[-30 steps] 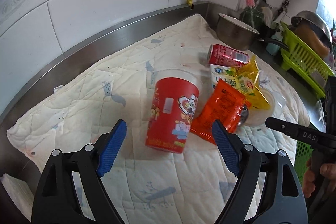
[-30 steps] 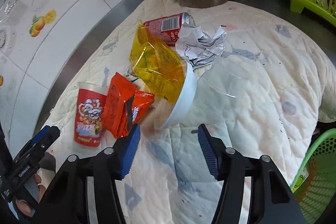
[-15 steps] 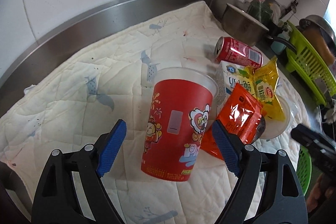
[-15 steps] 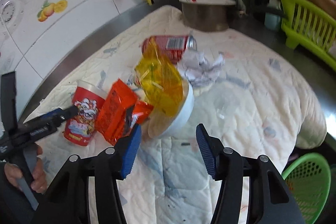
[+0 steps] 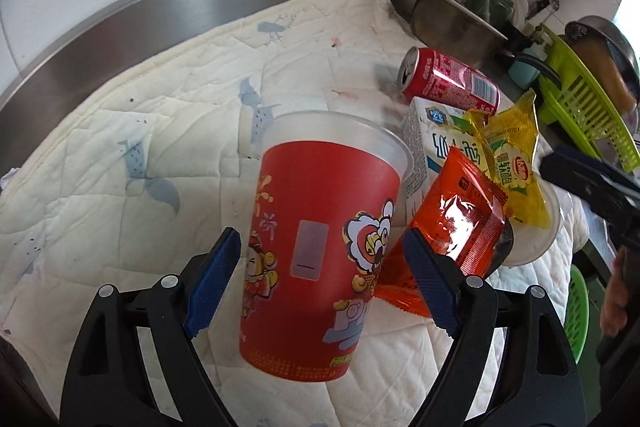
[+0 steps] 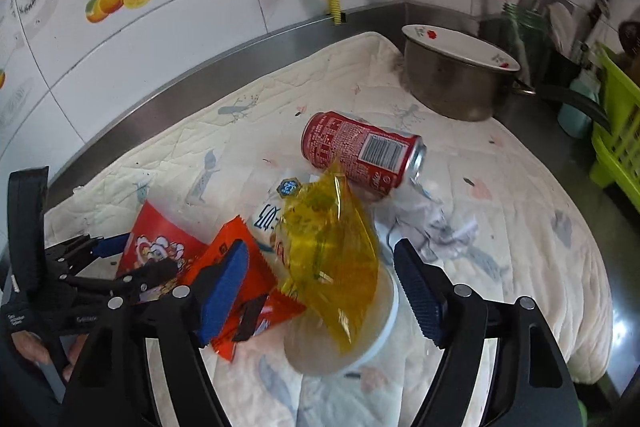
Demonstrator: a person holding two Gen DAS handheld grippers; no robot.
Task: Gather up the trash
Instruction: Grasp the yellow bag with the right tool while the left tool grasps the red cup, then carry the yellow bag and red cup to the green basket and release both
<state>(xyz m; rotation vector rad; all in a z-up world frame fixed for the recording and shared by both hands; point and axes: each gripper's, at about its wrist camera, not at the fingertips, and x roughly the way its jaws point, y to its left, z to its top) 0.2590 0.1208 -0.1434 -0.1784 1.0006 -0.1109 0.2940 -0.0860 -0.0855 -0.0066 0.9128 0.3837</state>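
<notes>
Both hands are at the reaching step of collecting the trash, and nothing is gripped yet. The left tool (image 5: 320, 279) stands with its jaws wide apart on either side of the upright red cup (image 5: 320, 243), which sits between the blue pads without either pad pressing on it; an orange wrapper (image 5: 456, 227) lies just beyond the right-hand pad and leans against the cup. The right tool (image 6: 320, 287) has its jaws opening, and between them lie a yellow wrapper (image 6: 332, 259) and the white bowl (image 6: 384, 323) it rests in, though motion blur makes it hard to tell whether the pads touch either. Beyond that tool lie a milk carton (image 6: 276, 211), a red can (image 6: 360, 151) on its side and some crumpled paper (image 6: 432, 227), all on the quilted cloth (image 6: 520, 227) covering the surface. The next move probably calls for the left tool to close on the cup's wall gently, since thin plastic likely buckles, without pinching the orange wrapper. A green basket (image 5: 576, 303) at the far right of the left tool looks like the place for the trash.
</notes>
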